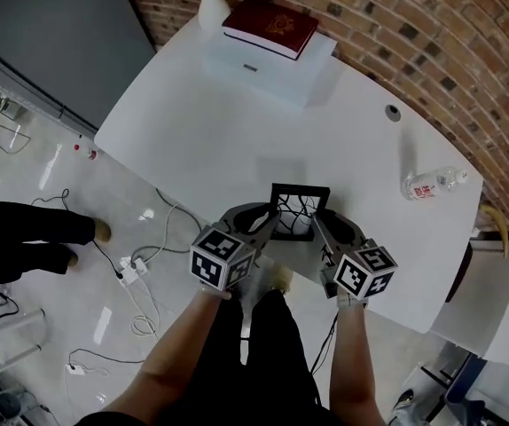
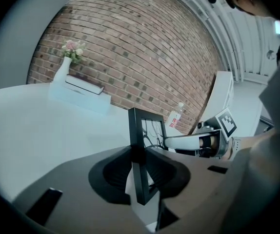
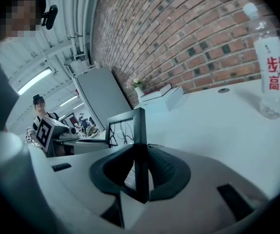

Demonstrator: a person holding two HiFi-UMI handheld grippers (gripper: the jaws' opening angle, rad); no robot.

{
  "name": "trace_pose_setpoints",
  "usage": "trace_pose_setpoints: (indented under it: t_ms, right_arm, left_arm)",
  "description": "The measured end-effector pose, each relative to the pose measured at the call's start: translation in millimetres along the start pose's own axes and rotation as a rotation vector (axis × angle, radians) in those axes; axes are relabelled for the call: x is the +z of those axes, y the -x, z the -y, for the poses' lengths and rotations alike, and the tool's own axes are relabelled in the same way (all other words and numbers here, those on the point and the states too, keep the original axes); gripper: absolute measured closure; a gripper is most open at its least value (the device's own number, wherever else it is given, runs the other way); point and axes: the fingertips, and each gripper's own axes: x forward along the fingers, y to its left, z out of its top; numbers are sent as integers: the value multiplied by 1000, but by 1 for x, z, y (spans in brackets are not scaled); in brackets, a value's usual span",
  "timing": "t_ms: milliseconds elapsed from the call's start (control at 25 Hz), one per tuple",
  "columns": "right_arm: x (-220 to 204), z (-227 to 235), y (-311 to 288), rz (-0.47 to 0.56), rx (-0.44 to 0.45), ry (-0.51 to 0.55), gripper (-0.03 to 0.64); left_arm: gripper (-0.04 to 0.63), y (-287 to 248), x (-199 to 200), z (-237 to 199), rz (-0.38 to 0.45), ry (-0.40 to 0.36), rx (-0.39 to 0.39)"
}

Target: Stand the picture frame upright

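**Both claws clamped on the picture frame at the counter's near edge**

Head view: the black picture frame (image 1: 300,209) is held close to upright at the near edge of the white counter (image 1: 201,140), roughly midway along it. The left claw (image 1: 272,224) grips the frame's left side and the right claw (image 1: 317,225) grips its right side. Whether the frame's lower edge touches the counter cannot be told. At the far edge a red book (image 1: 270,27) lies on a white box (image 1: 277,67), with a white vase (image 1: 212,5) just beside it at the far-left corner. A clear bottle (image 1: 434,184) lies near the right edge. A brick wall (image 1: 432,51) runs behind the counter.

Left gripper view: the left claw (image 2: 141,156) is clenched on the frame's black side bar (image 2: 138,126), both pads pressing it. The right claw (image 2: 181,141) reaches in from the frame's other side.

Right gripper view: the right claw (image 3: 140,173) is likewise clenched on the opposite side bar (image 3: 139,130), which stands nearly vertical between its pads.
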Motion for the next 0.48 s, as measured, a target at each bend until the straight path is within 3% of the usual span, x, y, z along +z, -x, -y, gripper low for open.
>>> trace_pose_setpoints:
  t_ms: [480]
  right_arm:
    - [11,88,93,128,-165,-49,528]
  left_arm:
    - [505,-92,11,92,-48,-142,-159]
